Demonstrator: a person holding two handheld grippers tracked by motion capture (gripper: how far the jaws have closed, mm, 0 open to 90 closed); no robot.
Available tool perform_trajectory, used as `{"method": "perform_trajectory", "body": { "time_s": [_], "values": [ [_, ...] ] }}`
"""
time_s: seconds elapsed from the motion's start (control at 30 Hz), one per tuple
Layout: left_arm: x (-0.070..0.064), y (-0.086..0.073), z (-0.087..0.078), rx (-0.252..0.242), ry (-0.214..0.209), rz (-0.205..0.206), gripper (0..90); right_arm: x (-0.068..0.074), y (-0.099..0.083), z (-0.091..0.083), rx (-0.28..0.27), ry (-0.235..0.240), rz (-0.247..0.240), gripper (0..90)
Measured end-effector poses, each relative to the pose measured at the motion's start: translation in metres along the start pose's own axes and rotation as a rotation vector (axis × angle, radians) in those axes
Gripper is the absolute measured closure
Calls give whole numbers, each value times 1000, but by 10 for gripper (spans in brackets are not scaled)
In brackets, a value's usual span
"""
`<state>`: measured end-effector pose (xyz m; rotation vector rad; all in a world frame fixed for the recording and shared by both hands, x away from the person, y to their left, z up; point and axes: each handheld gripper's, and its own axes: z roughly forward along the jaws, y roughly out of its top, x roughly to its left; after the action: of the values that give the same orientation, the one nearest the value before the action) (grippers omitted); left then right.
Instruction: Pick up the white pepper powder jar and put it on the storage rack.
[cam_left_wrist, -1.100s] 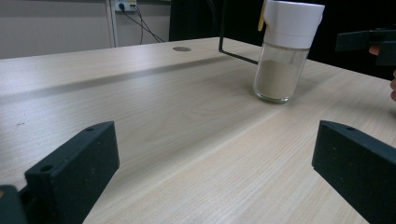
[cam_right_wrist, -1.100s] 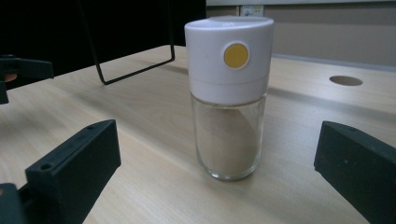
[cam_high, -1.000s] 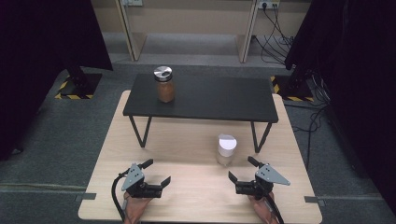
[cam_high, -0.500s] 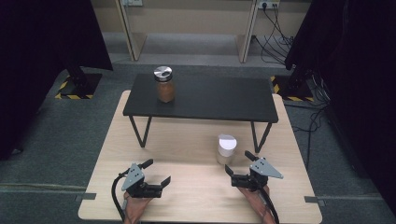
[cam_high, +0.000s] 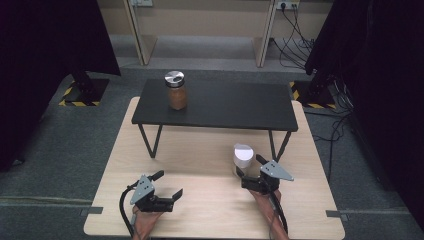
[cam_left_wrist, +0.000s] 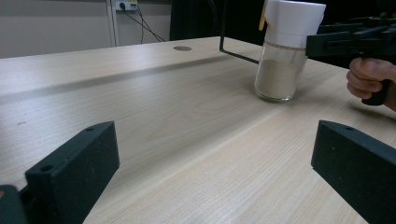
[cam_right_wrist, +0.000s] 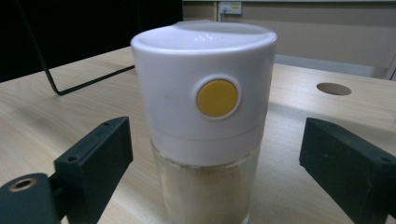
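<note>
Right gripper view: a glass shaker jar (cam_right_wrist: 205, 140) is seen upright between the spread jaws of the right gripper (cam_right_wrist: 215, 172), not touched by either. It is capped by a tall white lid (cam_right_wrist: 187, 79) marked with a round yellow button (cam_right_wrist: 217, 98), and its clear body is filled partway with a pale beige powder (cam_right_wrist: 205, 196). From the high view, the jar (cam_high: 243, 160) is placed on the wooden table (cam_high: 200, 150) toward its right edge, just in front of the right leg of a low black shelf (cam_high: 215, 105) that is set across the table's far side. A second jar (cam_high: 176, 91) with a metal lid and brown contents is stood near the shelf's left end. The left gripper (cam_high: 167, 185) is held near the table's front left corner, its jaws spread wide over bare wood.
</note>
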<state>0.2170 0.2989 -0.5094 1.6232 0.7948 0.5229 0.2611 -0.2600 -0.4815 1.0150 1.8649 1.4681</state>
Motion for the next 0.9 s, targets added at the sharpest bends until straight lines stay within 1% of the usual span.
{"method": "perform_trajectory", "body": {
  "time_s": [0.03, 0.17, 0.23, 0.4, 0.5, 0.53, 0.7, 0.73, 0.77, 0.8, 0.9],
  "values": [
    [0, 0, 0, 0, 0, 0, 2, 0, 1, 4, 2, 4, -2, 120],
    [0, 0, 0, -1, 0, -2, 2, 2, 2, 8, 1, 4, -16, 132],
    [0, 0, 0, 0, 0, -1, 2, 4, 4, 12, 2, -2, -20, 145],
    [0, 0, 0, -1, -1, -1, 2, 4, 6, 15, 5, -6, -24, 174],
    [0, 0, 0, -1, -1, -3, 3, 3, 8, 18, 6, 0, -26, 188],
    [0, 0, 0, -1, -1, -3, 3, 3, 9, 19, 5, 4, -28, 212],
    [0, 0, 0, -1, -1, -2, 3, 5, 10, 21, 13, 1, -37, 244],
    [0, 0, 0, -1, 0, -2, 3, 4, 11, 22, 15, 2, -38, 268],
    [0, 0, 0, -1, 0, -2, 3, 4, 11, 22, 15, 2, -38, 268],
    [0, 0, 0, -1, -1, -2, 3, 4, 10, 22, 16, 2, -40, 286],
    [0, 0, 0, 0, -1, -2, 4, 5, 10, 22, 14, 3, -41, 297]
  ]
}}
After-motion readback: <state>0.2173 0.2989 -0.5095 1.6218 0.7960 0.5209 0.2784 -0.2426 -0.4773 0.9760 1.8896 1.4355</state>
